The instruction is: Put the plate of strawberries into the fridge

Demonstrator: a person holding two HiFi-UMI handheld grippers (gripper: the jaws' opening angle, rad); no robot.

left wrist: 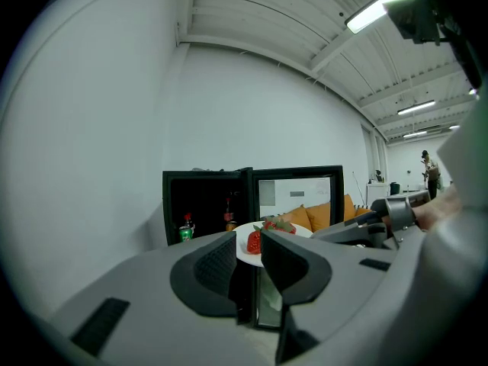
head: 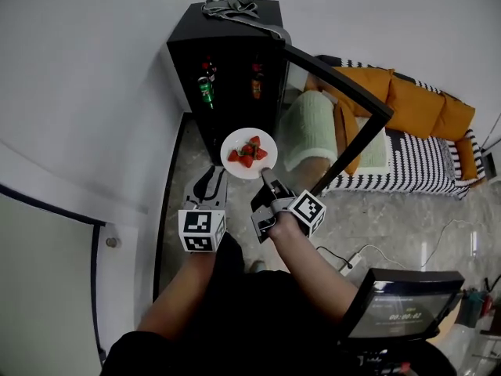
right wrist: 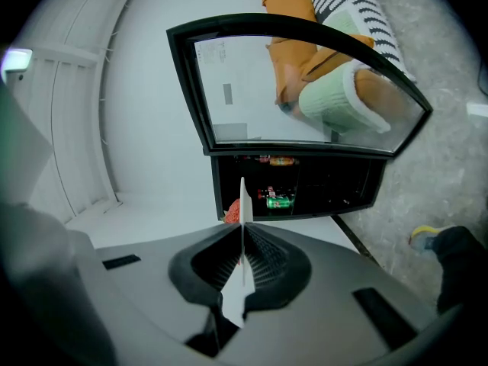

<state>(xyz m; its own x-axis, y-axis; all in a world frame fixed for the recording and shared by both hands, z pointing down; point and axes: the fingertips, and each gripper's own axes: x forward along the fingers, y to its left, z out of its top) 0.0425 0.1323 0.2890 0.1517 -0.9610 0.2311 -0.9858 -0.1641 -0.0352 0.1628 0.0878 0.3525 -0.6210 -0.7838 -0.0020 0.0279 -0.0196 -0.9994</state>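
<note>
With our right gripper [head: 266, 178] clamped on the plate [head: 235, 142] and the left gripper [head: 209, 180] apart and empty, we must carry it level into the fridge [head: 227, 45] lest the strawberries [head: 247, 154] roll.

I am holding my right gripper [head: 267, 180] forward, jaws clamping the plate [head: 232, 141] rim (seen edge-on); my left gripper [head: 210, 182] is hovering alongside, jaws slightly parted.

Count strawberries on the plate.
5 strawberries on the plate: top, centre, left, bottom, right. Overlap may hide more.
</note>
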